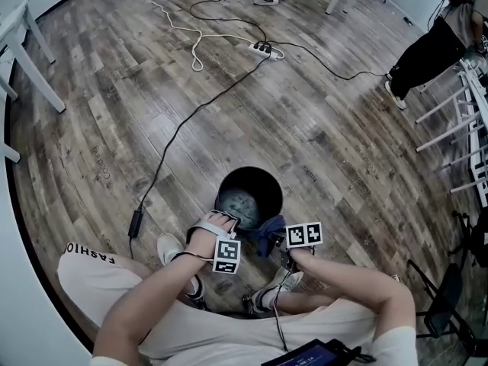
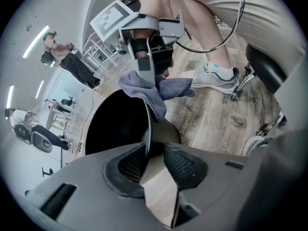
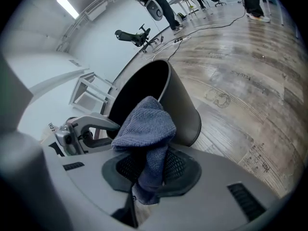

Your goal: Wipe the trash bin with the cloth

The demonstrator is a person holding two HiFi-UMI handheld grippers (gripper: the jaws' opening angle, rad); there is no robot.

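Observation:
A black round trash bin [image 1: 249,172] stands on the wood floor between the seated person's feet. My left gripper [image 1: 226,219] is at its near rim, and in the left gripper view [image 2: 153,150] the bin's thin wall [image 2: 147,124] runs between the pads, gripped. My right gripper [image 1: 280,241] is shut on a blue-grey cloth [image 1: 268,231], held just outside the bin's near right rim. In the right gripper view the cloth [image 3: 144,126] bunches up out of the jaws [image 3: 149,165] in front of the bin [image 3: 180,109], with the left gripper [image 3: 113,125] on the rim behind.
A power strip [image 1: 261,49] and cables cross the floor beyond the bin, and a black cable with an adapter [image 1: 136,222] runs left of it. White table legs [image 1: 30,59] stand far left, white racks [image 1: 457,120] right. Another person [image 1: 435,48] stands upper right.

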